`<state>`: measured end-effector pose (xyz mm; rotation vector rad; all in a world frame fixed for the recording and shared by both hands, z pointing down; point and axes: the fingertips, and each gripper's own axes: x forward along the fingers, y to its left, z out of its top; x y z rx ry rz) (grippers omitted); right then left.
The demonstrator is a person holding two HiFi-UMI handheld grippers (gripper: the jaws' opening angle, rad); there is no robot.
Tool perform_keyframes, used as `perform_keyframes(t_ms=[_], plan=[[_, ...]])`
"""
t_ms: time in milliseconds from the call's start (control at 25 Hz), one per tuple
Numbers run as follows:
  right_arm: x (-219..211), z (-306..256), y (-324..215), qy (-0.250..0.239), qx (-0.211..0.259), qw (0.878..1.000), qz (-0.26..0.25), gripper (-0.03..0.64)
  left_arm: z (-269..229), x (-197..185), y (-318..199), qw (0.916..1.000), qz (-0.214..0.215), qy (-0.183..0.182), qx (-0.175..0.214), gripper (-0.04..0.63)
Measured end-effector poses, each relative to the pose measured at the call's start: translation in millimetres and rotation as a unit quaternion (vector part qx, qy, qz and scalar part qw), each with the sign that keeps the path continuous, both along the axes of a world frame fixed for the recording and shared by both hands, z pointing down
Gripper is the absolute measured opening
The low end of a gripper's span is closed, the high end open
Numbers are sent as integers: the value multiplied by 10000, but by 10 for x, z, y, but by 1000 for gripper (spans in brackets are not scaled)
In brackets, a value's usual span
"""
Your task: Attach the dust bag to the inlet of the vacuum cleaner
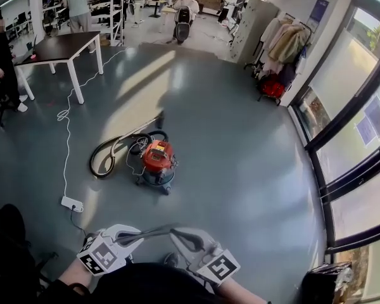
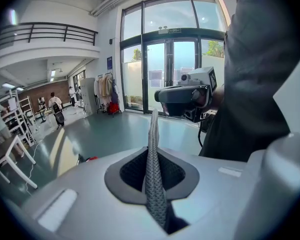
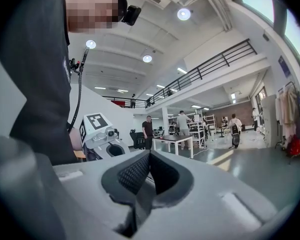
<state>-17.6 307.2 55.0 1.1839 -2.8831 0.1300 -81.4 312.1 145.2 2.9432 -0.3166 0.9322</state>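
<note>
The red vacuum cleaner [image 1: 158, 160] stands on the grey floor ahead of me, its hose [image 1: 111, 154] looped to its left. I hold both grippers low and close to my body, far short of the vacuum. My left gripper [image 1: 144, 234] and right gripper [image 1: 175, 232] point at each other, tips nearly meeting. In the left gripper view the left gripper [image 2: 152, 129] has its mesh pads pressed into one thin strip, facing the right gripper [image 2: 182, 98]. The right gripper [image 3: 149, 156] is shut too, with the left gripper [image 3: 101, 136] beyond it. No bag shows between either pair of jaws.
A white power strip [image 1: 71, 203] lies left of the vacuum, its cable [image 1: 68, 138] running toward a dark table [image 1: 63, 46]. A coat rack [image 1: 285, 49] and glass wall [image 1: 348, 138] line the right. A black case [image 1: 326, 284] sits at lower right. People stand at the back.
</note>
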Motion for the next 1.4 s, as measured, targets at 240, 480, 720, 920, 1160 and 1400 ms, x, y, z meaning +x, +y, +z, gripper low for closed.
perform_keyframes(t_ms=[240,480,720,920,1160,1400], plan=[[272,40,-51,-80,-55,9998,-162,-8,10,263,-78,9999,-103,-55,13,41],[529,56,-100,-151,-34,9993,-341,-8,-12,519,-170,9995,-270,-56,121,41],[719,82,-123,-125,-57,9989,-454,-8,-26,708,-197,9991,-375,-65,163,41],[735,74,-277,-127,-70,9990,-419,-8,-36,757,-372,9993,-322,-32,173,41],[595,93,-560,9,-142,9994,-322,-8,9,668,-709,9997,-155,86,149,41],[306,60,-1063,4,-260,9997,44,-8,138,409,-1181,9996,275,80,63,41]])
